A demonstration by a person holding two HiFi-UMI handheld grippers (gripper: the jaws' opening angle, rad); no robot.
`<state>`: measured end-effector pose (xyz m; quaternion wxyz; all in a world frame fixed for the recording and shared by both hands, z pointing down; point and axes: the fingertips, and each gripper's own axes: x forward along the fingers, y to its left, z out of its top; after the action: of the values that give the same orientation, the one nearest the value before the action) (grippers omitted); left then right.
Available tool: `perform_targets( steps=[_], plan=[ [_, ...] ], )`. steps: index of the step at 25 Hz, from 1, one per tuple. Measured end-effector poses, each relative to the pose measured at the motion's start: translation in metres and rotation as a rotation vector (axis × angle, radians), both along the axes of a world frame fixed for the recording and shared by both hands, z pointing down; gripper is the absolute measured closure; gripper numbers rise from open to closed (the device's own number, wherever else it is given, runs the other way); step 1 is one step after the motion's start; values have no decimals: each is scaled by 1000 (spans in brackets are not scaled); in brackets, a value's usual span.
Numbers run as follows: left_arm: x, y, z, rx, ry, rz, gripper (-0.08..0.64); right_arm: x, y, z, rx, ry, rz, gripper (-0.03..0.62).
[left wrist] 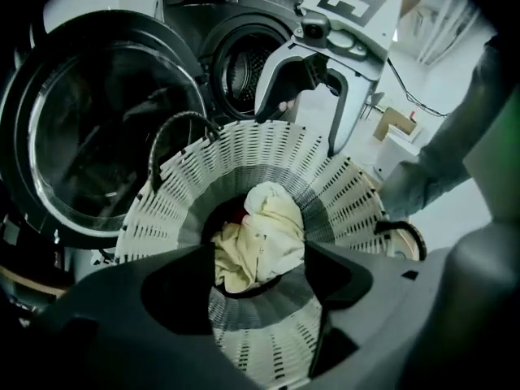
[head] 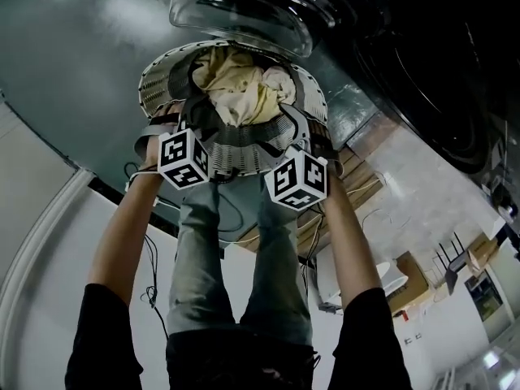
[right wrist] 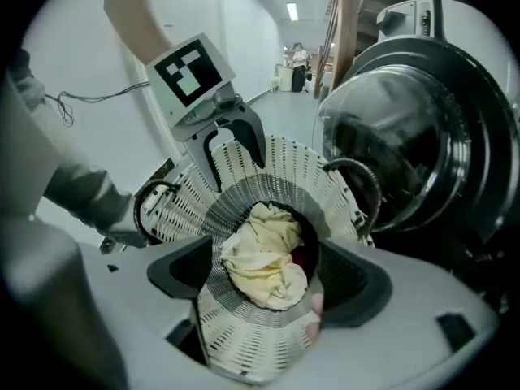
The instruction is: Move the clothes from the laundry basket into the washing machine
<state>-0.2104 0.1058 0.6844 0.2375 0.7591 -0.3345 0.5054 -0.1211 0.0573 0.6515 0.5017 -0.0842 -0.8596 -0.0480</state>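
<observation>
Head view: cream clothes (head: 240, 88) are seen heaped in the laundry basket (head: 154, 75), near the open washing machine (left wrist: 240, 75). Left gripper (left wrist: 258, 258) and right gripper (right wrist: 264, 254) are held spread above them, nothing grasped. A deep bite into the folds is advised, clear of the slatted wall.

I count one laundry basket (head: 158, 75) with two loop handles (right wrist: 149, 211), (right wrist: 363, 187). Inside it I make out two pieces of clothing: one cream garment (head: 236, 88) and one red item (right wrist: 299, 258), mostly buried. There is one washing machine (left wrist: 236, 23) with one round door (left wrist: 97, 128). I'm running two grippers, the left gripper (left wrist: 260, 275) and the right gripper (right wrist: 260, 281), each with one marker cube (head: 183, 159), (head: 296, 177).
</observation>
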Motion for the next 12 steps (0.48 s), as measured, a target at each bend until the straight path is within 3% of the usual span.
perform_targets(
  steps=[3,12],
  plan=[
    [5,-3,32,-15,-10,28,216,2,6,28,11,20,-33,183],
    [-13,-2,125,-101,-144,258,192,-2,-1,113,39,140,-167,167]
  ],
)
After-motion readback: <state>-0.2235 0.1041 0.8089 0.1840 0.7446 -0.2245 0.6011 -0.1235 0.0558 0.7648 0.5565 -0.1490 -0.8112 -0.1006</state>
